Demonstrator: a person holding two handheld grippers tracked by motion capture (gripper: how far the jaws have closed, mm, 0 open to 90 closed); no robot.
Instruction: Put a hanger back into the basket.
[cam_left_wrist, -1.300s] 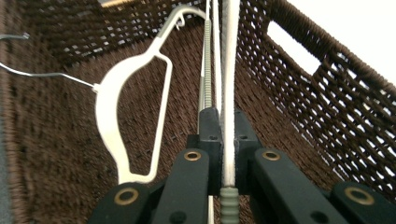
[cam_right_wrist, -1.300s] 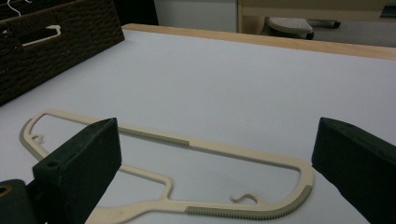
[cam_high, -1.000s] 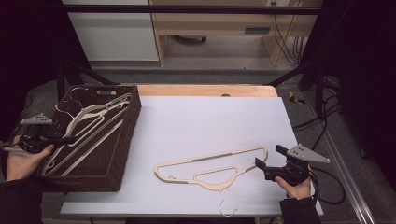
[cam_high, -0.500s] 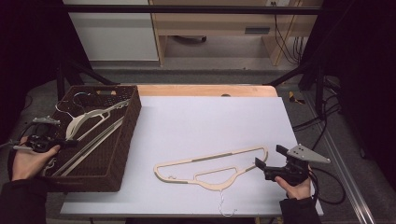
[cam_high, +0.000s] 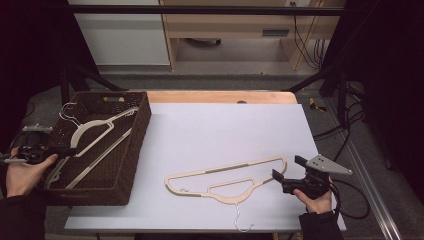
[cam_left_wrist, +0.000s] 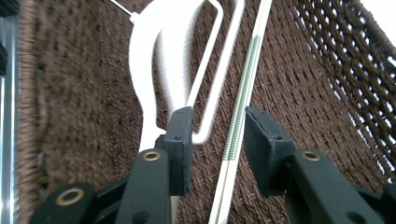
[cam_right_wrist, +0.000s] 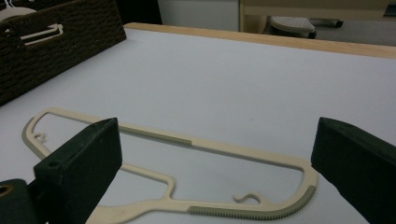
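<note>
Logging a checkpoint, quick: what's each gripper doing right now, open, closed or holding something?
Left gripper: jaws just opening, part open around the white hanger bar, not gripping it.
Right gripper: wide open, empty, above the beige hanger.

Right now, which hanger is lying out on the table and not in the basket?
The beige hanger lies flat on the white table, beside the right claw. The white hangers lie inside the brown basket.

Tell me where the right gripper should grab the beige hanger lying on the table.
Probably the rounded end nearest the right gripper. The beige hanger lies flat on the table, and that end sits between the open jaws in the right gripper view. Come in low from the right, one jaw inside the loop, one outside; the rim there is thin, with a ribbed grip strip along the curve.
</note>
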